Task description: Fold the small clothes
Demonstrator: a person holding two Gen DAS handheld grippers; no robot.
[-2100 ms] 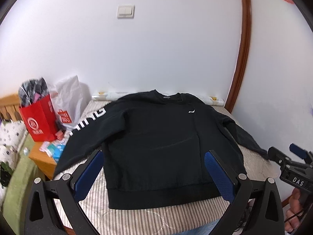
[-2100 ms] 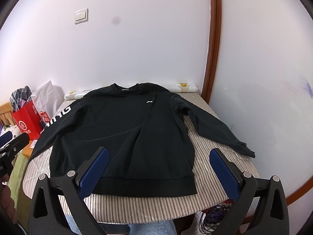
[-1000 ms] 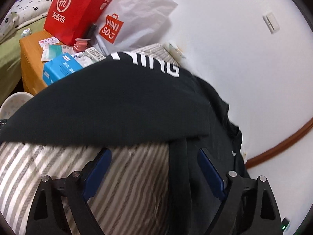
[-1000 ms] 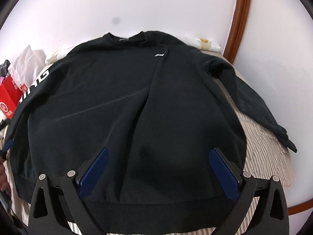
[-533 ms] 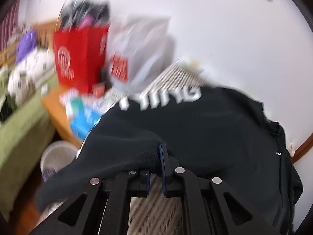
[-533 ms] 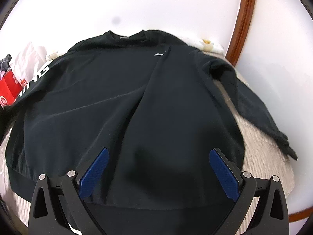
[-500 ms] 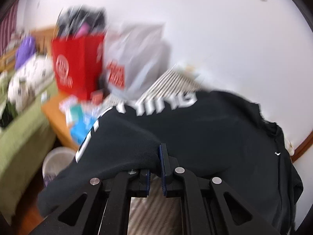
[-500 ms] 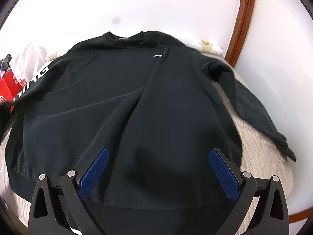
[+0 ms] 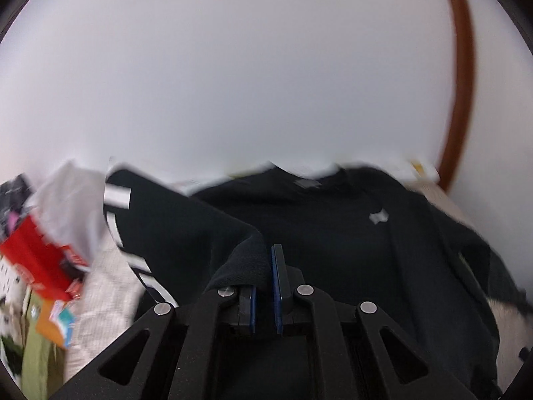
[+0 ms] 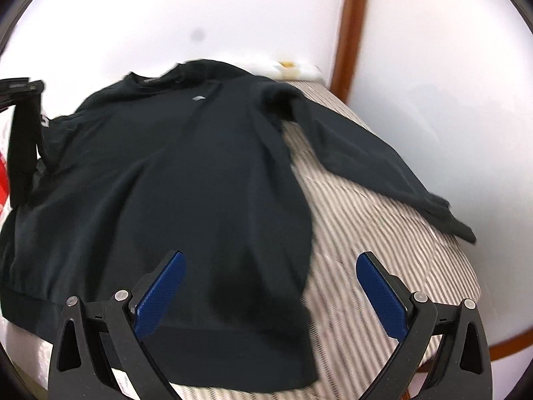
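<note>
Newly lifted sleeve (image 9: 186, 233) between clenched left fingers (image 9: 277, 276); right fingers (image 10: 379, 286) released; one sweatshirt (image 10: 173, 180).

Black sweatshirt (image 10: 186, 180) flat, sleeve lifted

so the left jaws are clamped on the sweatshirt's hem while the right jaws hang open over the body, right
Not quite. The left gripper is shut on the cuff of the lettered sleeve, not on the hem: the left wrist view shows the sleeve lifted and draped from its jaws. The rest holds: in the right wrist view the right gripper hangs open over the black sweatshirt.
</note>
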